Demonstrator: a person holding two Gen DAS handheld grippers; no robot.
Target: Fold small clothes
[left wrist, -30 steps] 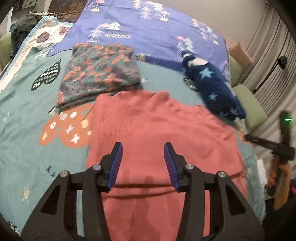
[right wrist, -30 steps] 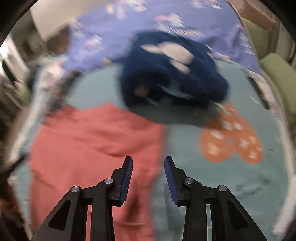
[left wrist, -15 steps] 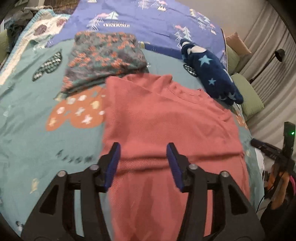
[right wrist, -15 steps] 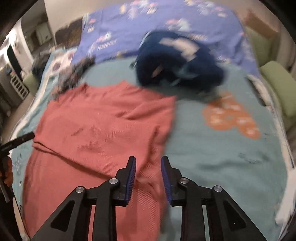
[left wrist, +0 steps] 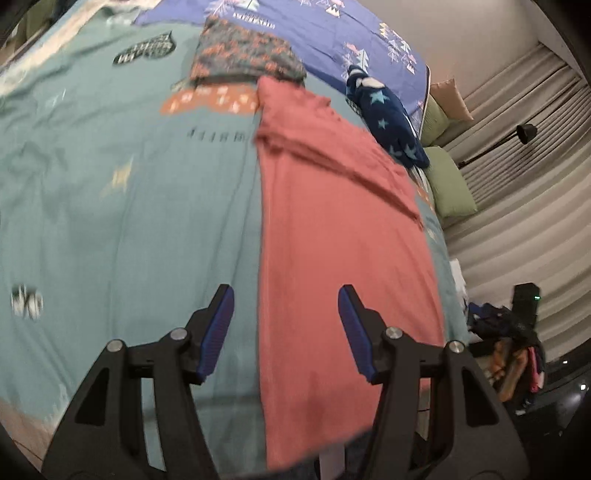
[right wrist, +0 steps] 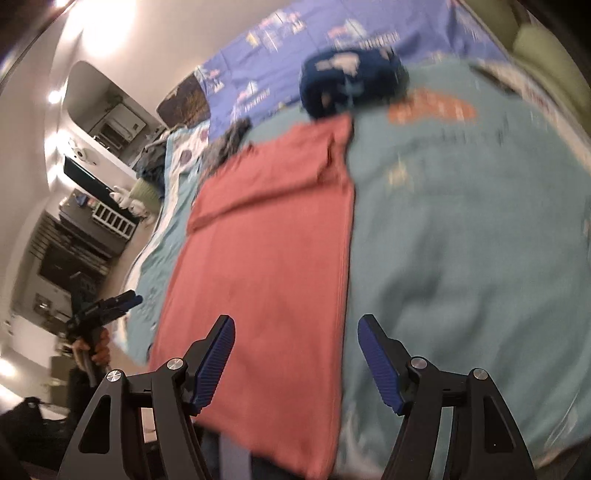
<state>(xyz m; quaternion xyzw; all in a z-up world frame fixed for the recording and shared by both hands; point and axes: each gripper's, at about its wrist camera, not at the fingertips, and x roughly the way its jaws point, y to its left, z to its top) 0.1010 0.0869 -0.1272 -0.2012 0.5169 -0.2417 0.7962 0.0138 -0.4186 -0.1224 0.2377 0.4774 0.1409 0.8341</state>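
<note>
A salmon-red garment point(left wrist: 332, 229) lies flat on the teal bedspread point(left wrist: 110, 192) as a long narrow strip, its near end hanging over the bed's front edge. It also shows in the right wrist view point(right wrist: 266, 266). My left gripper point(left wrist: 284, 314) is open and empty above the garment's left edge near the front. My right gripper point(right wrist: 295, 343) is open and empty above the garment's right edge near the front. The left gripper also shows in the right wrist view point(right wrist: 107, 308), held in a hand off the bed's left side.
A folded floral garment point(left wrist: 243, 55) lies at the back. A navy star-patterned garment point(left wrist: 388, 118) lies bunched at the back right, also in the right wrist view point(right wrist: 347, 81). A purple blanket point(left wrist: 314, 33) covers the head. Green cushions point(left wrist: 450, 184) sit at the right.
Both grippers have pulled back toward the bed's front edge and opened wider. The red garment has gone from a broad spread shape to a long narrow strip.
</note>
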